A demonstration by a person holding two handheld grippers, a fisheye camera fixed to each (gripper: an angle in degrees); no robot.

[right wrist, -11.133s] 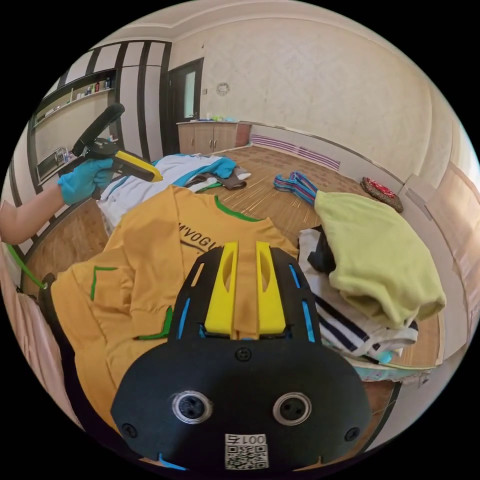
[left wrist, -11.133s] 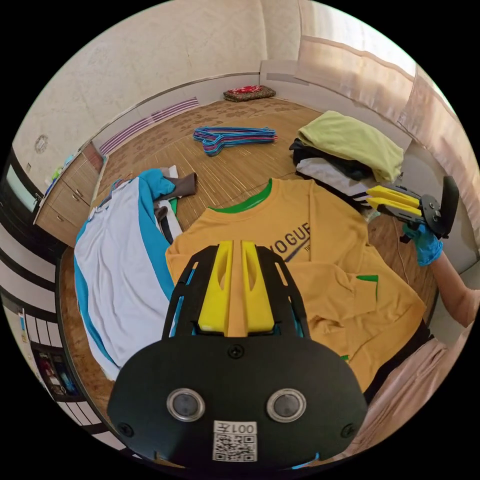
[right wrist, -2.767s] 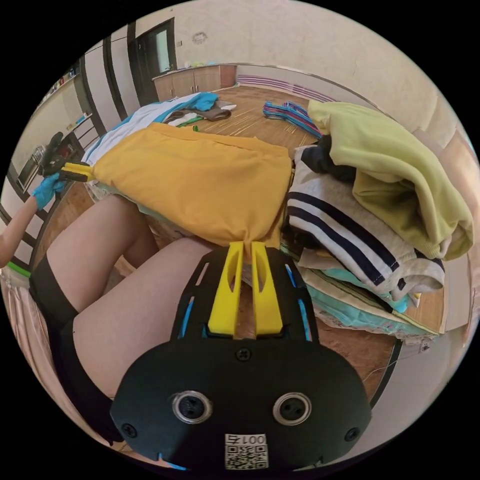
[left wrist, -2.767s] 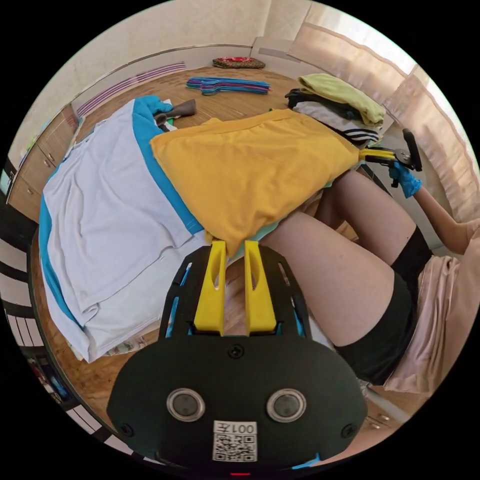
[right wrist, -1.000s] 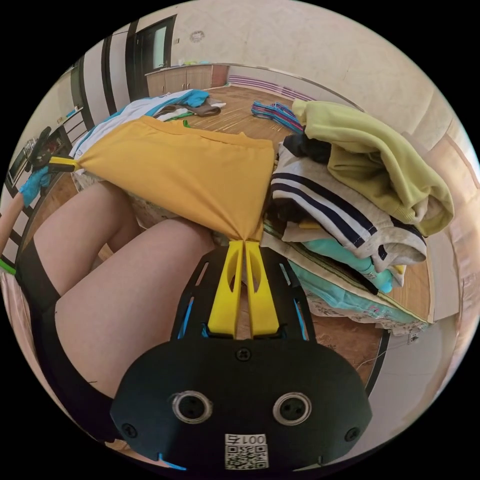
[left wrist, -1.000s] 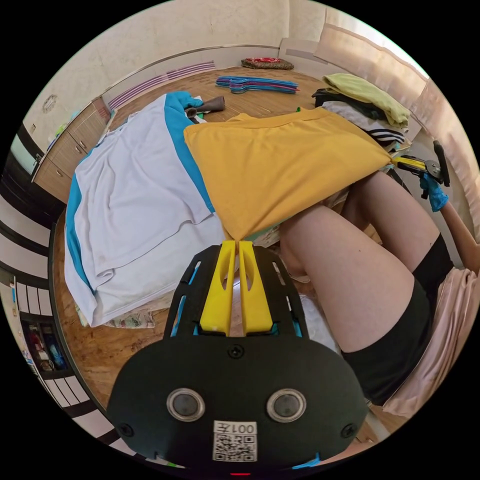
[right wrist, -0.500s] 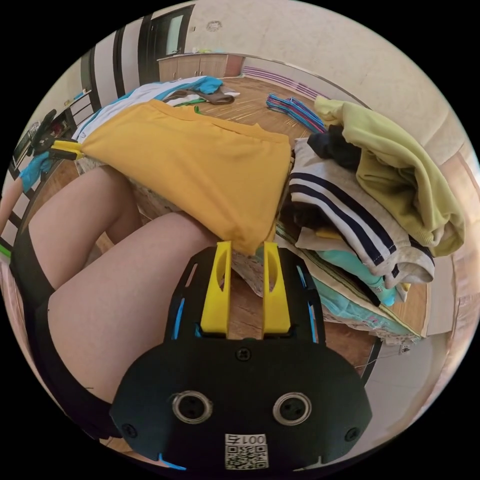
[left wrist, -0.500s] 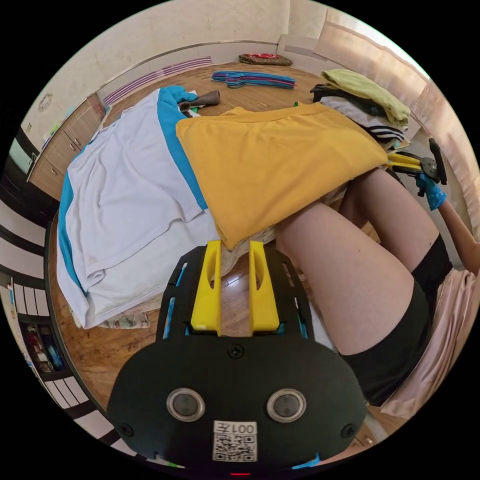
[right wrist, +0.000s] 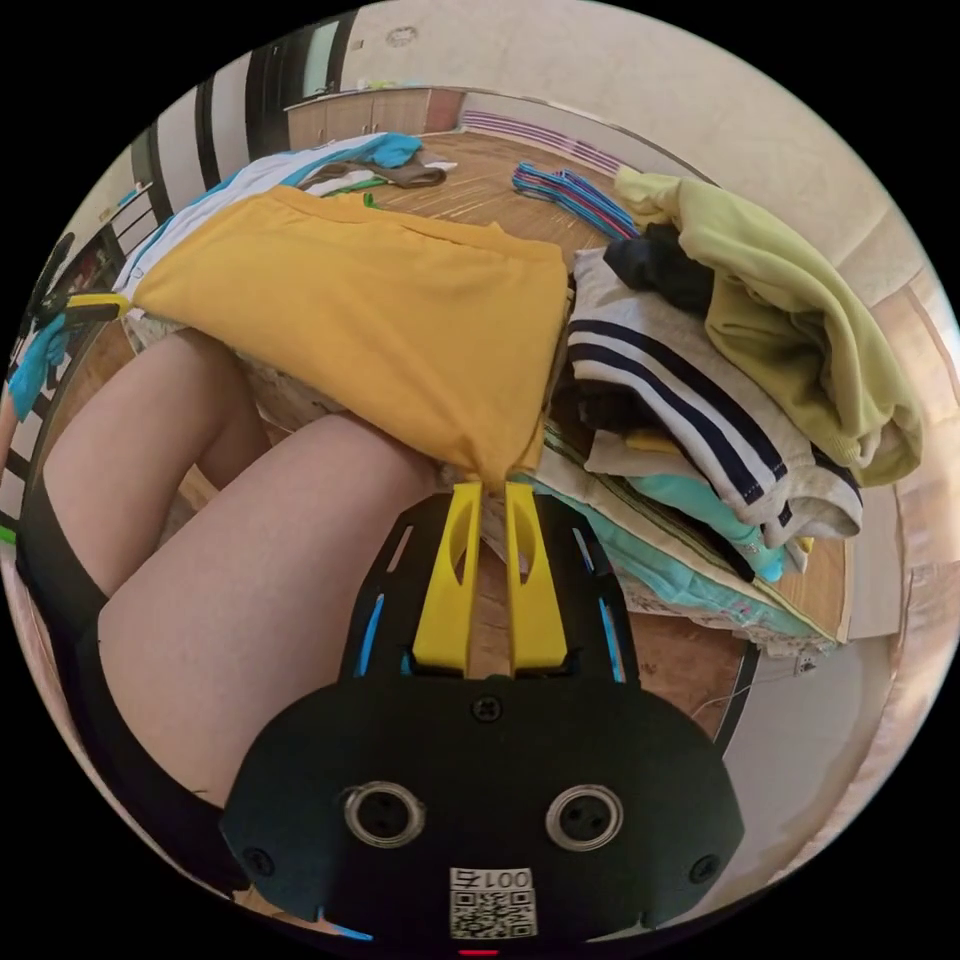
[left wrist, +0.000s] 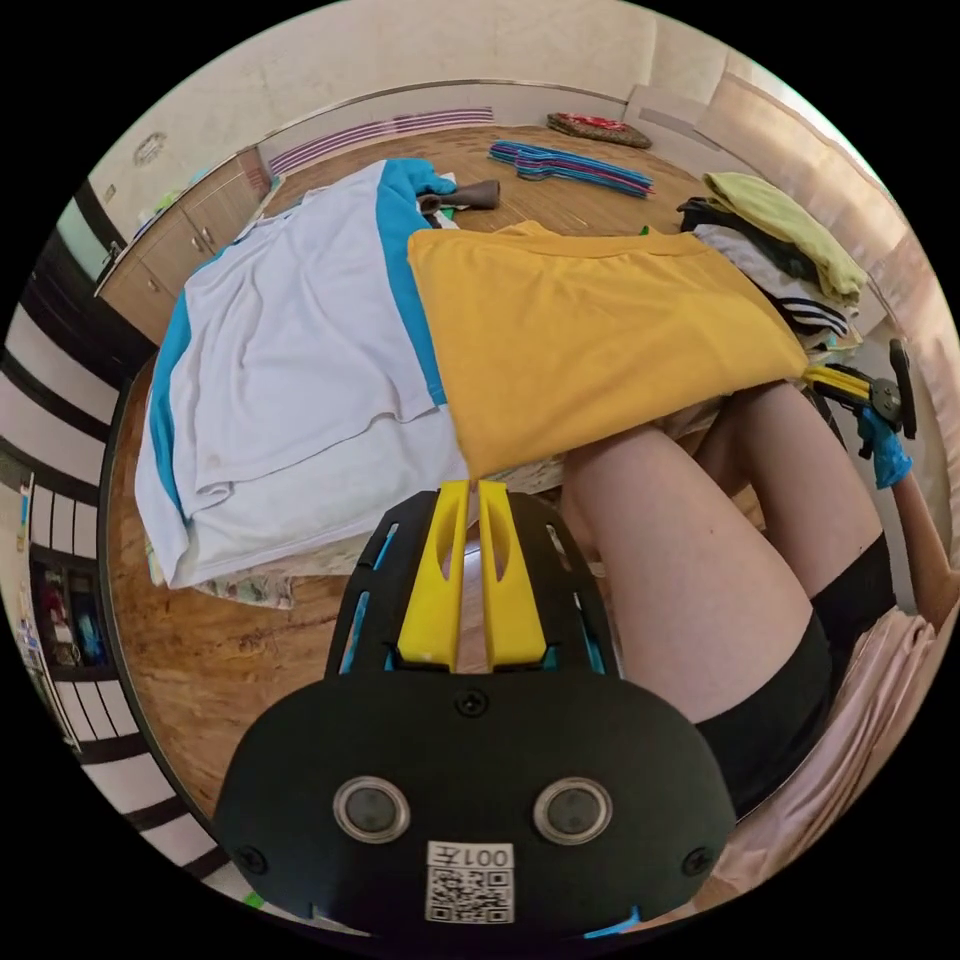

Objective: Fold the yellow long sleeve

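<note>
The yellow long sleeve [left wrist: 600, 330] lies folded, plain side up, stretched flat over the person's knees. In the left gripper view my left gripper [left wrist: 469, 487] is shut on its near corner. The right gripper [left wrist: 838, 381] shows small at the opposite near corner, in a blue-gloved hand. In the right gripper view the yellow long sleeve [right wrist: 370, 310] runs off to the left, and my right gripper [right wrist: 490, 487] has its jaws closed on the corner hanging between them. The left gripper [right wrist: 92, 306] sits at the far corner.
A white and blue shirt [left wrist: 300, 340] lies beside the yellow one. A pile of folded clothes [right wrist: 740, 330] with a lime top stands on the other side. Coloured hangers [left wrist: 570, 165] lie further off on the wooden floor [left wrist: 220, 650]. The person's bare legs [right wrist: 250, 560] are under the shirt.
Half a second ago both grippers stood open just off the shirt's corners; now both have closed on those corners again. Much earlier the shirt lay print side up with its sleeves folded in.
</note>
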